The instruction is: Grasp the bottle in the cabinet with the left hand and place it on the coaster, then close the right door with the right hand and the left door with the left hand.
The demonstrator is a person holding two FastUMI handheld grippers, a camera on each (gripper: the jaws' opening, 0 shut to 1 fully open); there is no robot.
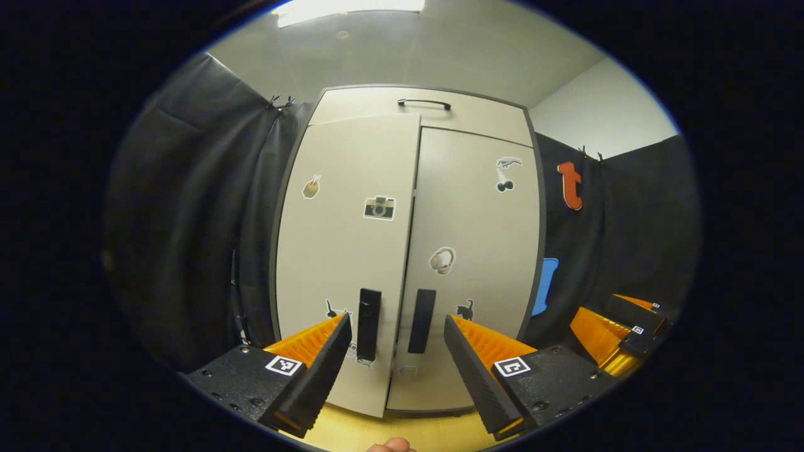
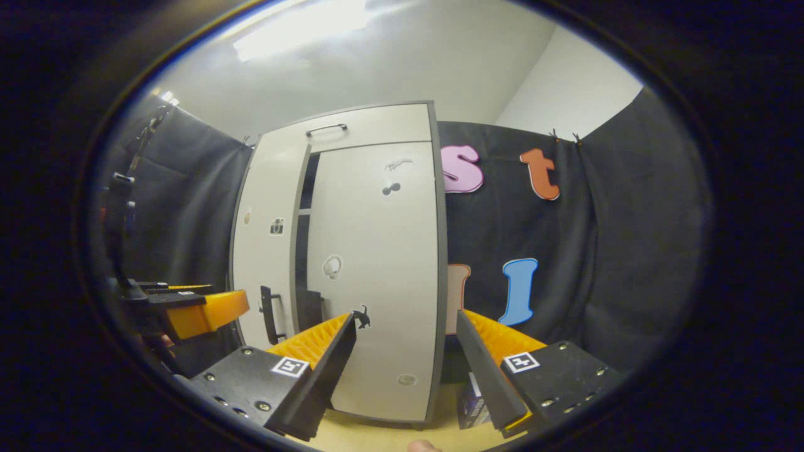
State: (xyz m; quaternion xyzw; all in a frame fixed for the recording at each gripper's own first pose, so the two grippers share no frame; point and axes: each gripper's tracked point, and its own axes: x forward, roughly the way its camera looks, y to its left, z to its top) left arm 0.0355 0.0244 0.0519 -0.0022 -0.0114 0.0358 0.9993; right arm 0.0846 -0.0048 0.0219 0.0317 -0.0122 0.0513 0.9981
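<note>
Closing stage — tall pale-grey two-door cabinet point(image 1: 408, 251), left door point(image 1: 342, 263) not quite flush.

Left gripper point(image 1: 396, 358), jaws spread, faces the door's black bar handle point(image 1: 368, 324) at 12 o'clock — probably to push. Right gripper point(image 2: 405, 370) spread; right door point(image 2: 377, 270) shut. Bottle unseen.

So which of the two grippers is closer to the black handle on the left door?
Left. The left gripper is open right in front of the left door's handle, which sits beside its left finger. The right gripper faces the right door, off to the side.
</note>
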